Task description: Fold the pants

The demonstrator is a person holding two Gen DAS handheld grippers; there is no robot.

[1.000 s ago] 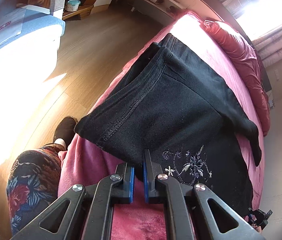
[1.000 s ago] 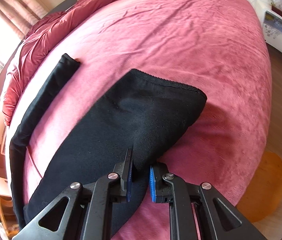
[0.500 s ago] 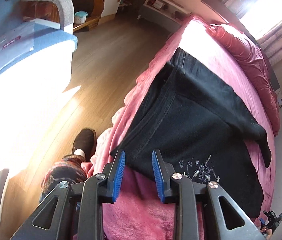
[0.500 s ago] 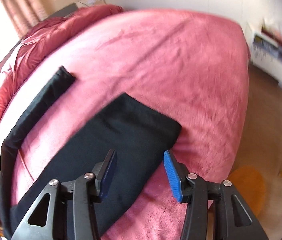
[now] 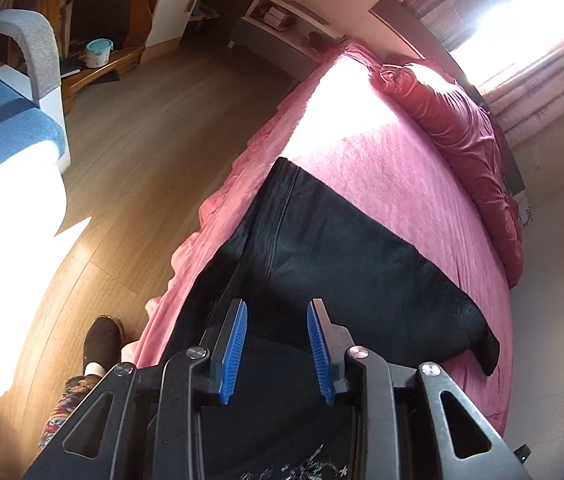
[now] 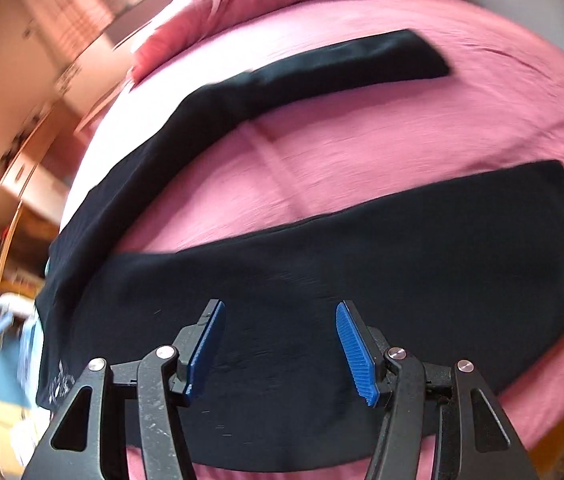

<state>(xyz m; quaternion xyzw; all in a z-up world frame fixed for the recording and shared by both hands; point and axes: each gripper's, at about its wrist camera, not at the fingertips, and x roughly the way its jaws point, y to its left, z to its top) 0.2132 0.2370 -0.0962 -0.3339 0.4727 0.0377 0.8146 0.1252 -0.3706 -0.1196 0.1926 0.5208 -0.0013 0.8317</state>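
Observation:
Black pants (image 5: 345, 264) lie spread on the pink bed (image 5: 381, 168), the waist end by the bed's left edge. In the right wrist view both legs show apart: the near leg (image 6: 361, 280) across the middle, the far leg (image 6: 321, 76) toward the pillows. My left gripper (image 5: 277, 344) hovers above the waist area, its jaws opening, nothing between the blue pads (image 5: 234, 344). My right gripper (image 6: 280, 344) hangs over the near leg, its jaws opening wide, nothing pinched between its pads (image 6: 355, 352). White embroidery (image 5: 301, 470) peeks out near the bottom.
A red quilt (image 5: 461, 128) is bunched along the bed's far side. Wooden floor (image 5: 130, 168) lies left of the bed, with a blue-grey chair (image 5: 22, 92) and wooden shelving (image 5: 94, 40). A person's slippered foot (image 5: 100, 340) and patterned trouser leg stand by the bed's edge.
Both grippers let go of the black fabric and their jaws spread. Both pulled back and shifted sideways; the right one rolled, so both pant legs now stretch across its view.

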